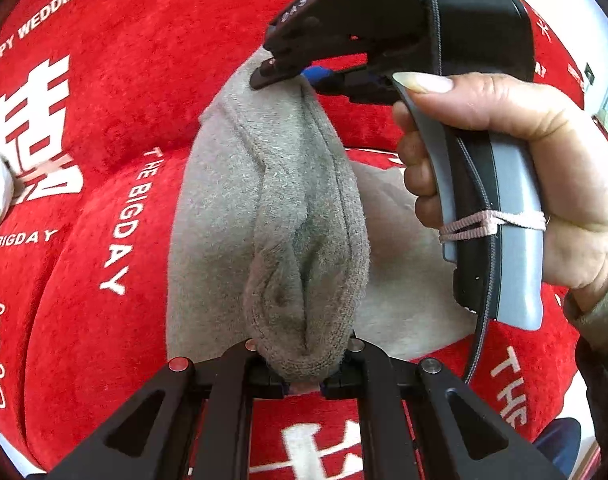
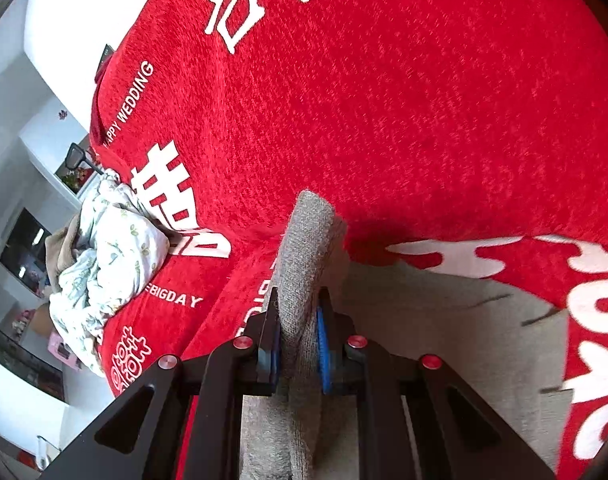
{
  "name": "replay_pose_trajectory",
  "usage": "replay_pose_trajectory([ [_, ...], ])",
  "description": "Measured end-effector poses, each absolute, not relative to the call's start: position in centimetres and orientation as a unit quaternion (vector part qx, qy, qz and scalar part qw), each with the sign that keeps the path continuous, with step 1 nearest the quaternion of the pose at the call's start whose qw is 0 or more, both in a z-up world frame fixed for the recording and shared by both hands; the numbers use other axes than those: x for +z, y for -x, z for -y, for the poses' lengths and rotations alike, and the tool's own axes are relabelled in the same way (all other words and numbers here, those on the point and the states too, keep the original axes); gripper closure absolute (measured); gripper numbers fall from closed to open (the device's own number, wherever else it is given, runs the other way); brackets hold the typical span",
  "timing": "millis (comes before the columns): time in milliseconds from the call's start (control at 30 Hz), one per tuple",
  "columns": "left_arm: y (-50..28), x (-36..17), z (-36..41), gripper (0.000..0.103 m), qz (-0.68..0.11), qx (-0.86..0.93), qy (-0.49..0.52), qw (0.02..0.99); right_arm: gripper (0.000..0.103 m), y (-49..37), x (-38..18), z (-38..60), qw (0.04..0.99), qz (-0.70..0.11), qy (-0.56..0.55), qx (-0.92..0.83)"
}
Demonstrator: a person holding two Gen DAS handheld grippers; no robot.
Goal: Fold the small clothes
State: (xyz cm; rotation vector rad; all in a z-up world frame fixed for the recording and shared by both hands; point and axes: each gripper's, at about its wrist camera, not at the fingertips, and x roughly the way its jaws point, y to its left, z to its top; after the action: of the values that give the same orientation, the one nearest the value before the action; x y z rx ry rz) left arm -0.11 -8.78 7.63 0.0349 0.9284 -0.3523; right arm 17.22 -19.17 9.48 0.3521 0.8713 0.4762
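While both grippers are up off the red blanket (image 1: 116, 92), they've each got a pinch of the same grey garment (image 1: 304, 216), so it's strung between them like a little hammock. The left gripper (image 1: 304, 376) has its jaws squeezed nearly together on a bunched, rounded edge of the fabric, which puckers into folds right at the pads. From the left wrist view, the right gripper (image 1: 282, 70) sits further away, gripping the opposite end, with a hand (image 1: 503, 160) wrapped around its grey handle. There's a loop of pale cord round that handle too.

From the right wrist view, the right gripper (image 2: 298, 344) has its jaws narrow with the grey garment (image 2: 304, 264) sandwiched between the blue pads, a fold of it poking up past the tips. The rest of the cloth hangs down and spreads flat on the blanket behind and beside the gripper, towards the near edge.

The blanket is plush red with big white characters plus "HAPPY WEDDING" and "THE BIGDAY" printed on it, and it covers pretty much the whole surface. Over at the blanket's far left edge there's a crumpled pile of floral white fabric (image 2: 104, 248), well apart from the grey piece. Can't tell what kind of garment the grey one is from here.
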Motion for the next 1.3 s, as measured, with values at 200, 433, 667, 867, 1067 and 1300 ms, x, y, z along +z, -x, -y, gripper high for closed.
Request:
replay_pose_trajectory([
  [200,0.0,8.0,11.0,0.093,-0.448,-0.189,-0.027,0.873,0.087,-16.9,10.0,21.3,0.866,-0.411,-0.174,0.227],
  [433,-0.1,8.3,13.7,0.093,-0.45,-0.204,-0.045,0.868,0.087,-16.7,10.1,24.3,0.866,-0.405,-0.178,0.233],
  [667,-0.6,7.8,16.4,0.093,-0.456,-0.216,-0.067,0.861,0.087,-16.3,9.1,27.8,0.863,-0.398,-0.2,0.237],
  [867,-1.1,6.7,18.7,0.093,-0.465,-0.224,-0.085,0.852,0.087,-16.2,7.4,30.8,0.858,-0.4,-0.226,0.231],
  [1067,-1.8,4.5,20.6,0.093,-0.484,-0.223,-0.106,0.839,0.087,-16.3,4.1,33.6,0.845,-0.415,-0.261,0.213],
  [1300,-2.4,4.1,22.1,0.093,-0.485,-0.226,-0.125,0.836,0.087,-16.1,3.1,35.3,0.839,-0.409,-0.29,0.213],
])
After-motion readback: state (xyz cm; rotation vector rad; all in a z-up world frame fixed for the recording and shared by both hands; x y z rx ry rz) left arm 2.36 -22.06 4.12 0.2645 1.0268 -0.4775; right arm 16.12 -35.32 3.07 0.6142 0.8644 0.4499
